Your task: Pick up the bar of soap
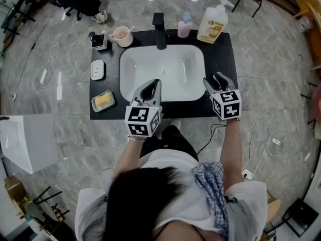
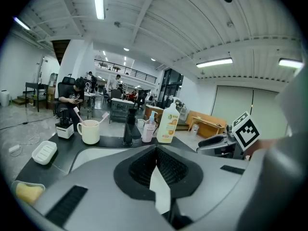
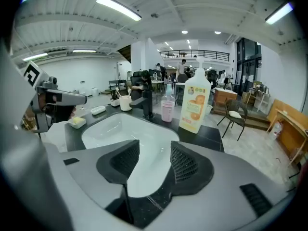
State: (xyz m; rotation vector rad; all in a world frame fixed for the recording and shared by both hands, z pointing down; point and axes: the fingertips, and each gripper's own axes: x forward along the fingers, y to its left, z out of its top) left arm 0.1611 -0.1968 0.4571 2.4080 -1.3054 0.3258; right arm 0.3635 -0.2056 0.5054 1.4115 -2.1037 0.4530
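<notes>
Soap bar point(image 1: 103, 100), yellow, rectangular, sat untouched in clear dish point(image 1: 94, 103), near-left on black counter point(image 1: 220, 59); left gripper point(image 1: 153, 87) pressed together, right gripper point(image 1: 214, 80) spread, both empty, seemingly poised before reaching.

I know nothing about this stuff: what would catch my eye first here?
Two grey tools with black-and-white marker cubes, the left hand-held gripper and the right hand-held gripper, hang over the near edge of a white sink in a black counter. A yellow bar of soap lies in a dish at the counter's front left corner.
</notes>
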